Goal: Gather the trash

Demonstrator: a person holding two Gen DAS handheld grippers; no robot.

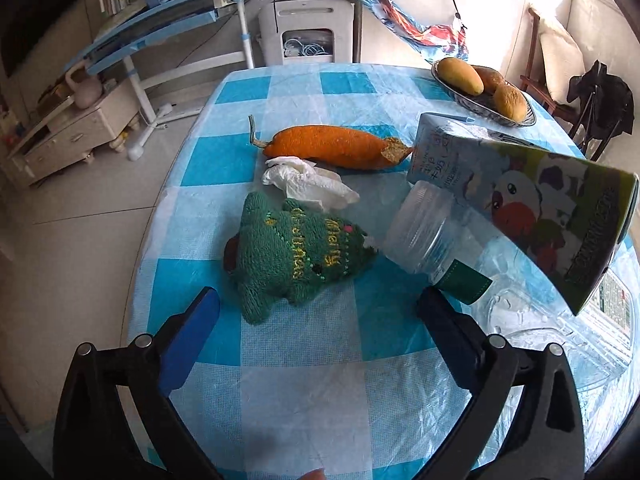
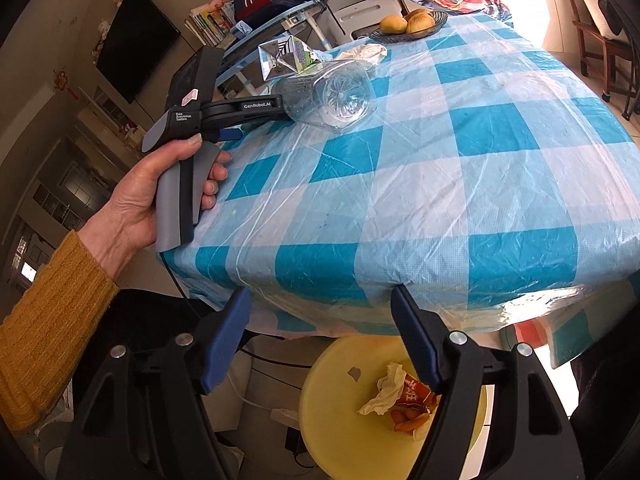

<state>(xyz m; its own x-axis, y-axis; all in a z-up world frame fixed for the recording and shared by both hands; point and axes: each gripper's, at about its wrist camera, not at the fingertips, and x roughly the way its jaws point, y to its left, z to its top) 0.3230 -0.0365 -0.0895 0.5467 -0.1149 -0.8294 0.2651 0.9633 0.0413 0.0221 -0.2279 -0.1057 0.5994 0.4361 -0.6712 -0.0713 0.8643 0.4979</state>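
Observation:
In the left wrist view my left gripper (image 1: 318, 306) is open just above the checked table. A clear plastic bottle (image 1: 424, 232) lies on its side by the right finger, and a milk carton (image 1: 520, 208) rests tilted on it. A crumpled white tissue (image 1: 308, 182) lies beyond a green knitted toy (image 1: 300, 256). In the right wrist view my right gripper (image 2: 320, 308) is open and empty over a yellow bin (image 2: 340, 412) that holds a tissue and a snack wrapper (image 2: 404, 400). The bottle (image 2: 332, 96) and carton (image 2: 284, 58) also show there.
An orange plush carrot (image 1: 336, 146) lies mid-table. A bowl of fruit (image 1: 480, 88) stands at the far right corner. The blue checked tablecloth (image 2: 440, 184) has a plastic cover. The bin sits on the floor below the table's near edge. Shelves and a chair stand around.

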